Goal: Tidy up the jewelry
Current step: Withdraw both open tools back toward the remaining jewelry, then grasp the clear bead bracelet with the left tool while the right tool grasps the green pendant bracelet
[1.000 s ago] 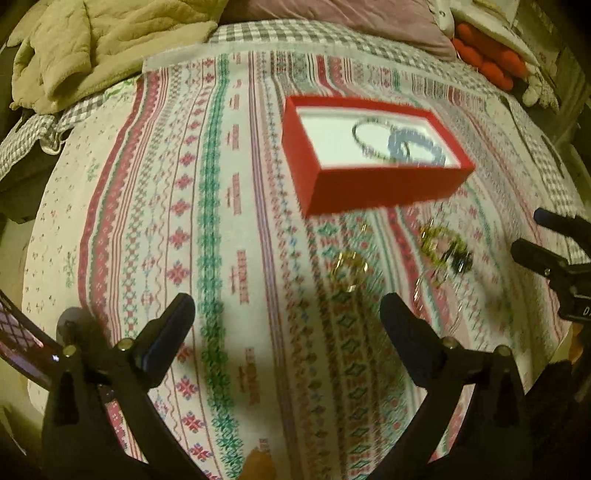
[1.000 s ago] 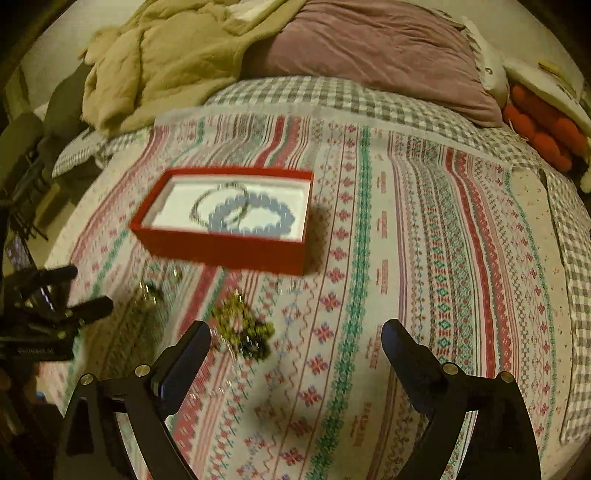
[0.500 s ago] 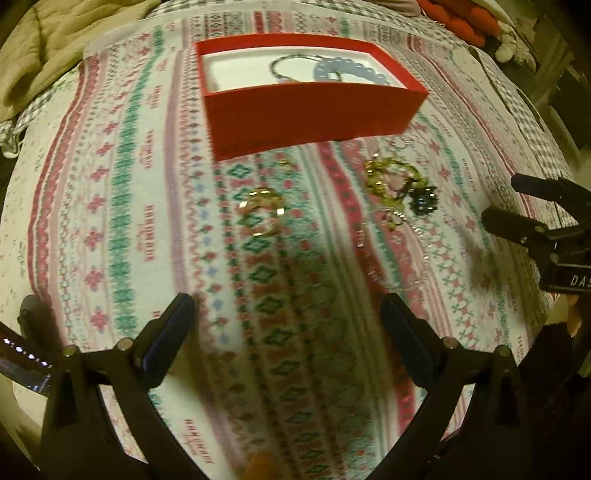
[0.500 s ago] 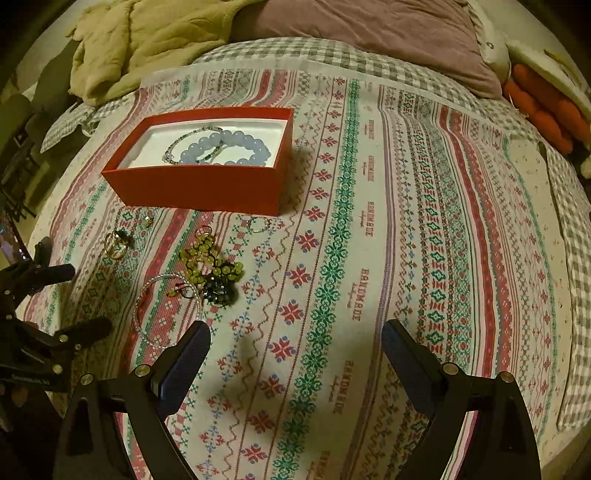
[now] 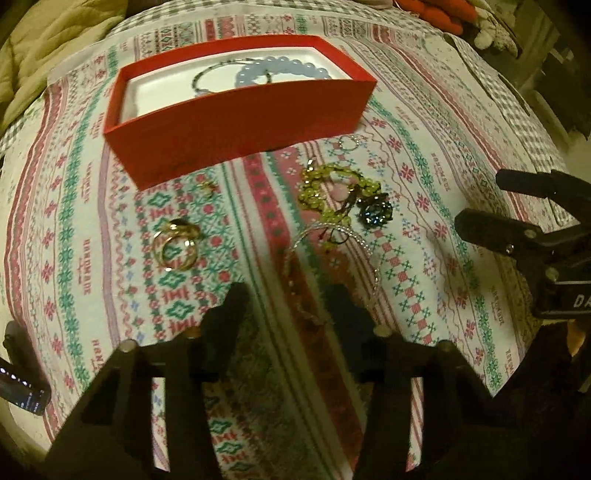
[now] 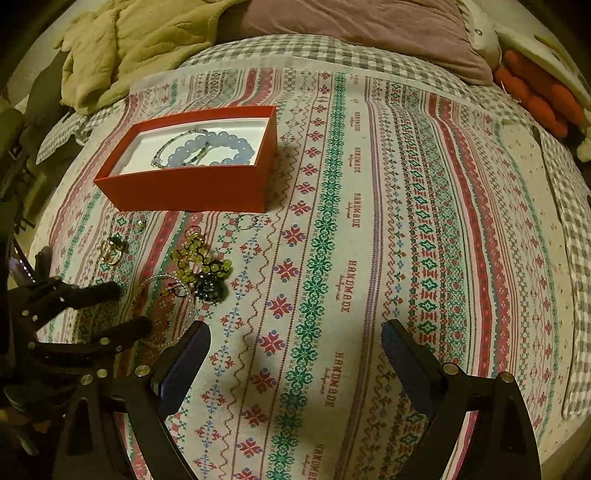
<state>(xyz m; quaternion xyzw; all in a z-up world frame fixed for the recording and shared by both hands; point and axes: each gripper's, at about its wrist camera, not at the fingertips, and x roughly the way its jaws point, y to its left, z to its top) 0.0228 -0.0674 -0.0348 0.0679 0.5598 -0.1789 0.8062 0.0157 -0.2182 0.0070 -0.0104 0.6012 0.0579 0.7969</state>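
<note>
The left gripper (image 5: 288, 295), fingers half-closing and empty over the clear bangle (image 5: 332, 266), is risking snagging the cloth (image 5: 424, 166); right gripper (image 6: 295, 347) is gaping empty.

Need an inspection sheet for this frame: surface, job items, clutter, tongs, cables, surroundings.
Surface: patterned cloth spread over a bed.
Job's things: red box holds a blue bead bracelet and a thin chain; on the cloth lie gold rings, green bead tangle, dark blue piece, clear bead bangle.
Clutter: phone at the cloth's edge.
Tongs: left tongs half open, just been closing, over the bangle's near edge, grip unclear; right tongs open, empty.
Cables: nothing seen.
Surroundings: beige blanket, mauve pillow.
</note>
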